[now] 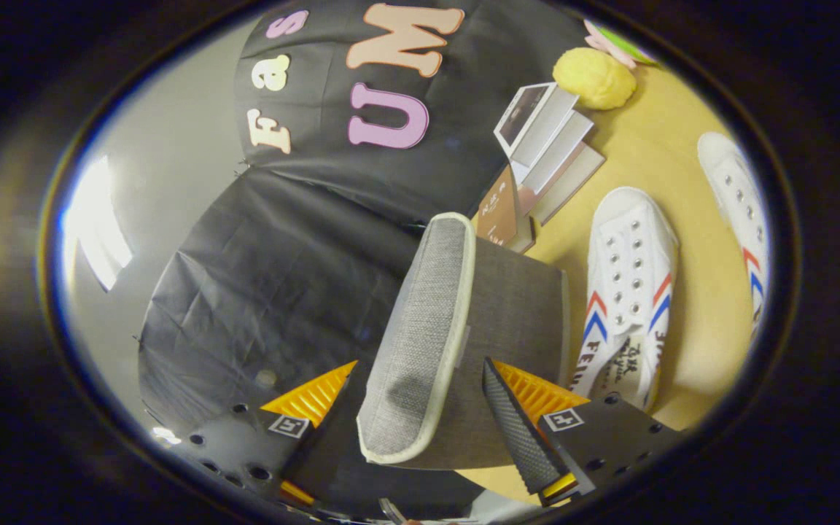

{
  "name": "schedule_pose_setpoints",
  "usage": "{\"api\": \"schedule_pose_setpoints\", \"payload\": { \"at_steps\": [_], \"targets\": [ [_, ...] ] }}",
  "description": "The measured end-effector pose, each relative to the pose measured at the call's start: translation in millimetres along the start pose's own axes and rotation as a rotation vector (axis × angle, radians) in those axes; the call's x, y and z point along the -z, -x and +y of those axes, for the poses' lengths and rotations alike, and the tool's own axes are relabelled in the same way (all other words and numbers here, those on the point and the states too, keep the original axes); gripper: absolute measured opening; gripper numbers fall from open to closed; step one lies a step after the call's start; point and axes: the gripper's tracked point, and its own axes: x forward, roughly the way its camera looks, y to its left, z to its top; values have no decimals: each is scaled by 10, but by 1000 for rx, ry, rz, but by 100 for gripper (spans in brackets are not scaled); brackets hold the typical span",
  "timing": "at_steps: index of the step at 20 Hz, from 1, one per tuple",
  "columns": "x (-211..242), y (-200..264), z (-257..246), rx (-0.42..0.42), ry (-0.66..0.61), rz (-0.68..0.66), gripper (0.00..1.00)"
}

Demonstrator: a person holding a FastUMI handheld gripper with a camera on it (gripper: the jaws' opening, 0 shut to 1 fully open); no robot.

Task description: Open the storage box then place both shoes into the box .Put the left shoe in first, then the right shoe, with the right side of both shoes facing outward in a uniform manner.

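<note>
Gripper view: the gripper point(420, 397) stands wide open with the grey fabric storage box's lid point(420, 343) between its fingers, pressed by neither, and two white shoes point(628, 292) beyond on the surface point(712, 313).

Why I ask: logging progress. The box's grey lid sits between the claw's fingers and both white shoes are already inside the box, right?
No: the gripper view shows both white shoes outside the box, on the table, one beside it and one farther off. The grey lid does sit between the claw's fingers; their grip is unclear.
</note>
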Motion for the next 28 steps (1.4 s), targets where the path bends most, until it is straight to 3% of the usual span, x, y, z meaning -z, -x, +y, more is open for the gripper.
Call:
{"api": "schedule_pose_setpoints", "payload": {
  "at_steps": [2, 5, 12, 18, 28],
  "targets": [
    [15, -35, 100, -65, -82, 16, 100],
    [-3, -71, 83, -74, -115, 24, 98],
    [-90, -89, 21, -33, -161, -5, 50],
    [-133, -78, 108, 1, -110, -7, 9],
    [-251, -111, 853, -17, 129, -25, 14]
  ]
}}
